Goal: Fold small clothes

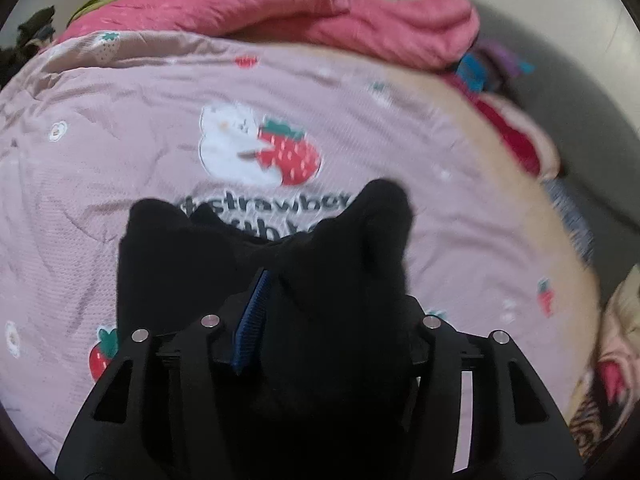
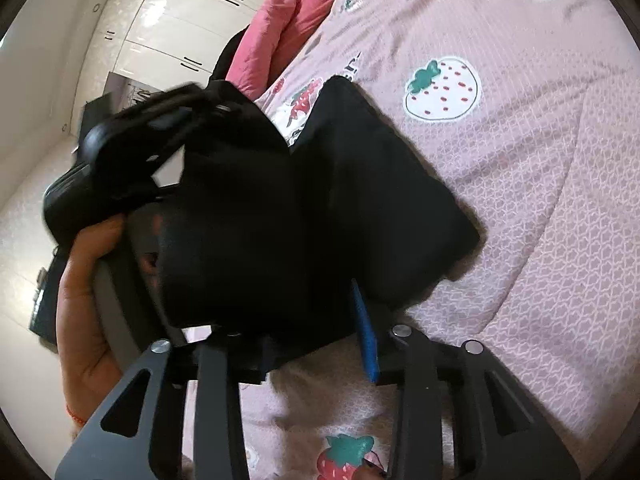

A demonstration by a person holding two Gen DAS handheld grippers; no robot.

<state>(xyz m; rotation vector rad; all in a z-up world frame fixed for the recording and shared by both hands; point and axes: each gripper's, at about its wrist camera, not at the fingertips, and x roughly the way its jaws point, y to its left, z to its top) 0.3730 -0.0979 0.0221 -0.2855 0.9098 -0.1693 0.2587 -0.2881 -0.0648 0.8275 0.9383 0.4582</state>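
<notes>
- Left gripper [image 1: 320, 300]: black garment [image 1: 280, 248] is draped over the fingers, one blue pad [image 1: 252, 320] showing at 6 o'clock. Cloth sits between the jaws; whether the pads press on it I cannot tell.
- Right gripper [image 2: 304, 320]: same black garment [image 2: 360, 184] bunched over the jaws, blue pad [image 2: 366, 340] at 5 o'clock. Grip also hidden, cannot tell.
- Garment is matte black and folded over itself; two rounded corners stick up at 11 and 1 in the left view. It hangs just above the bed, mid-frame in both views.
- Person's hand [image 2: 88, 312] on the left gripper's handle at 8–9 o'clock in the right view, close beside the garment.
- Pink strawberry-print bedspread [image 1: 120, 160] is open and flat from 9 through 3, with room all around.
- Far: pink quilt [image 1: 320, 12] piled at 12, mixed clothes [image 1: 492, 68] at 2 near the bed's right edge, white wardrobe [image 2: 168, 20] at 11.
</notes>
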